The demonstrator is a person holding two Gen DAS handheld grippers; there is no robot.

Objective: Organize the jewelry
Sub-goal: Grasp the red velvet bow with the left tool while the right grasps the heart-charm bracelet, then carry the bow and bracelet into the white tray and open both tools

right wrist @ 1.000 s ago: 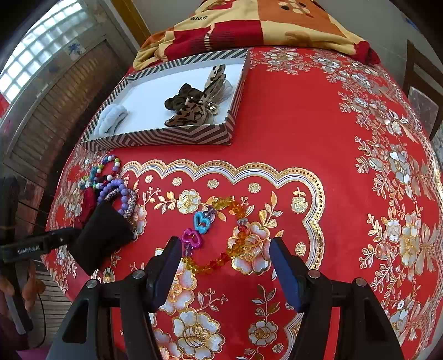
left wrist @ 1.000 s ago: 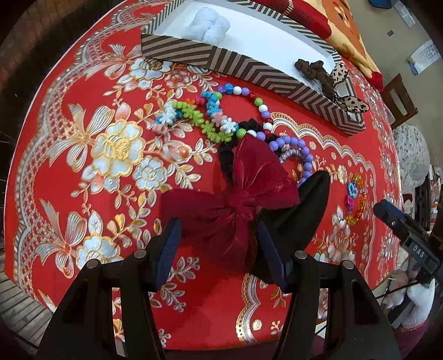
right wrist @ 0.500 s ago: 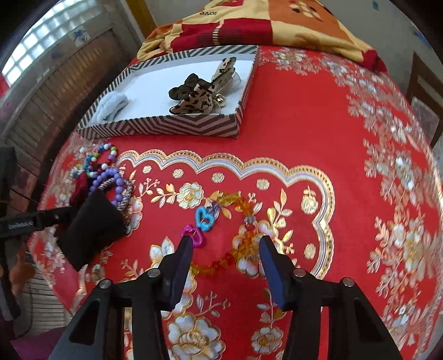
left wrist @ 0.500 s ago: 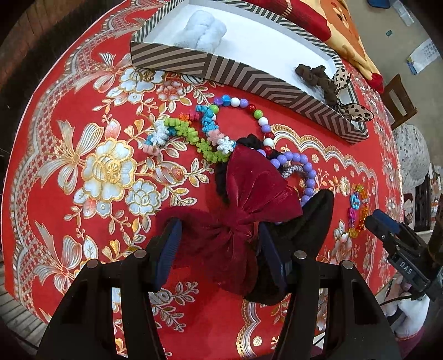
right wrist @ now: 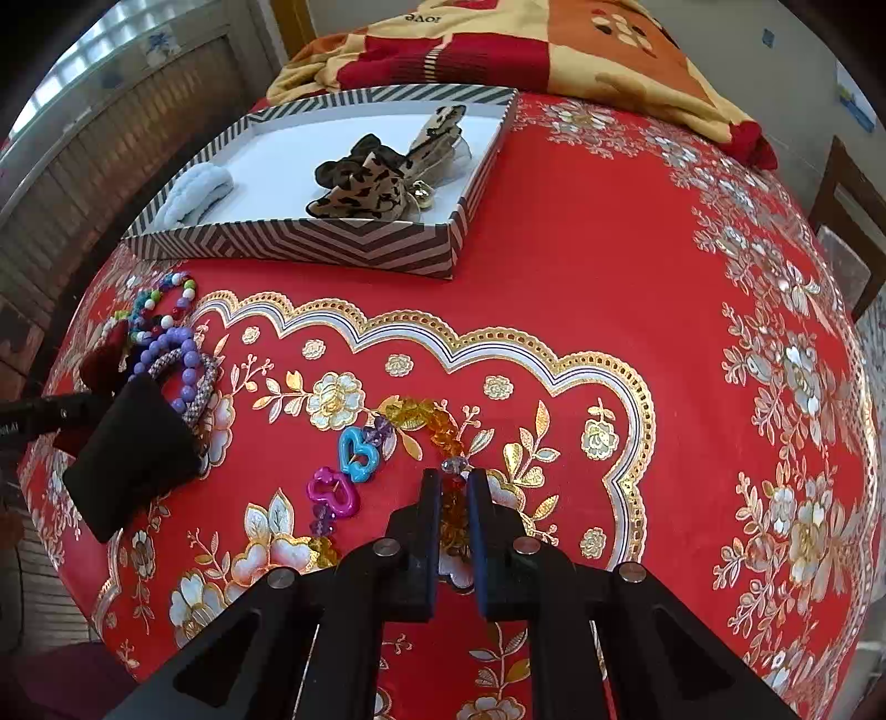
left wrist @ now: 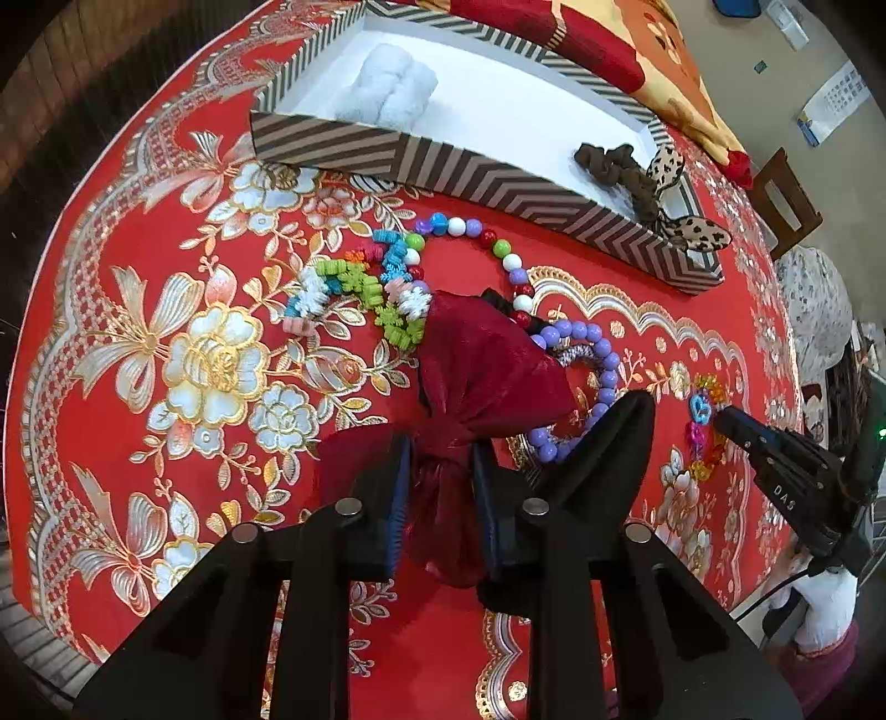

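Observation:
A dark red velvet bow (left wrist: 487,365) lies on the red flowered tablecloth (left wrist: 166,277). My left gripper (left wrist: 440,459) points down at it, its jaws closing with the pads pressed on the bow's knot. In the right wrist view a bracelet of amber and red beads (right wrist: 421,412) with blue and pink heart links (right wrist: 357,454) lies on the cloth. My right gripper (right wrist: 454,487) is shut on its red and amber bead strand. A striped box (right wrist: 310,243) at the back holds a leopard bow (right wrist: 360,191) and a white scrunchie (right wrist: 194,191).
Beside the red bow lie a purple bead bracelet (left wrist: 603,360), a string of coloured round beads (left wrist: 498,246), a snowflake-bead bracelet (left wrist: 354,282) and a black fabric piece (left wrist: 603,443). A patterned blanket (right wrist: 554,50) lies behind the box. The table edge runs close below both grippers.
Both grippers went from wide open to shut: the left on the red bow's knot, the right on the bead bracelet. Both came slightly closer to the table.

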